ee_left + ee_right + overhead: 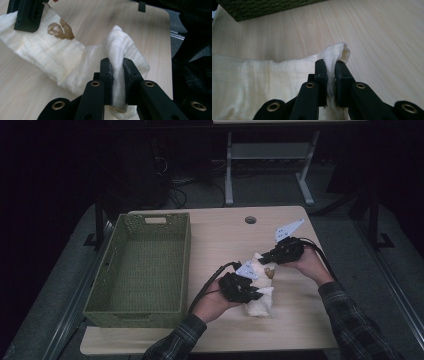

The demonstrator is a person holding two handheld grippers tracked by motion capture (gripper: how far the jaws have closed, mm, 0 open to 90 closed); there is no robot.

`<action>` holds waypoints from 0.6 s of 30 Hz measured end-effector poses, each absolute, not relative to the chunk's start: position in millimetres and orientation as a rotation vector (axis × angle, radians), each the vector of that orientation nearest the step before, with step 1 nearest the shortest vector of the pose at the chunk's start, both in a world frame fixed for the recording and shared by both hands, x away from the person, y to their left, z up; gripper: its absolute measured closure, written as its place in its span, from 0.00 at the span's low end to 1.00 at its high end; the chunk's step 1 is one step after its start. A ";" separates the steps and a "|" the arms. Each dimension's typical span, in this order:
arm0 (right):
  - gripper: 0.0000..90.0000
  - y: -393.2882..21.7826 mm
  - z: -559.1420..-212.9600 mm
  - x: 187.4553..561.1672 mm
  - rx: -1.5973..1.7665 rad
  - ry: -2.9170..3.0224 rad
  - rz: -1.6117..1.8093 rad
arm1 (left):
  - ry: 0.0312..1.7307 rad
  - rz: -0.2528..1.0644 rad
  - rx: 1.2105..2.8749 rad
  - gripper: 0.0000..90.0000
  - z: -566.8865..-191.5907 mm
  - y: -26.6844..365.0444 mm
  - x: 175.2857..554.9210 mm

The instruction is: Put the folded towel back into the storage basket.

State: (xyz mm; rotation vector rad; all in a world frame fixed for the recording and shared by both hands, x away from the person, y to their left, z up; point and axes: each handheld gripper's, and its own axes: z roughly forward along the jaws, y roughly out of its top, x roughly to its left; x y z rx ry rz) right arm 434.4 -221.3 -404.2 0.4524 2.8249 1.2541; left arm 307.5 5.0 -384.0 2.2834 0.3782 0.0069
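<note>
The left gripper (117,75) is clamped on a bunched fold at the near end of the white cloth (260,287), and the right gripper (331,72) pinches the far end, so the cloth's long axis runs between the two hands, slanting away toward the right. The green basket (102,285) stands open well to the left on the pale wooden surface (220,232), nearer the left hand, so any carry would go that way. Beyond is a dim room with a table frame and cables on the floor.
</note>
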 end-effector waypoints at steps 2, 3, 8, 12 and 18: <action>0.91 -217.0 -396.6 436.3 0.417 2.816 1.260 | 0.376 0.024 2.288 0.88 -377.2 7.3 308.4; 0.91 -214.5 -392.7 436.6 0.416 2.812 1.264 | 0.382 0.029 2.285 0.88 -374.1 8.4 308.7; 0.91 -201.9 -376.8 439.4 0.376 2.801 1.288 | 0.387 0.063 2.293 0.88 -359.3 17.8 310.2; 0.91 -194.6 -366.1 441.5 0.355 2.785 1.312 | 0.386 0.079 2.294 0.88 -349.2 28.8 311.8; 0.91 -182.5 -353.2 446.5 0.335 2.770 1.336 | 0.394 0.101 2.287 0.88 -333.5 49.1 314.0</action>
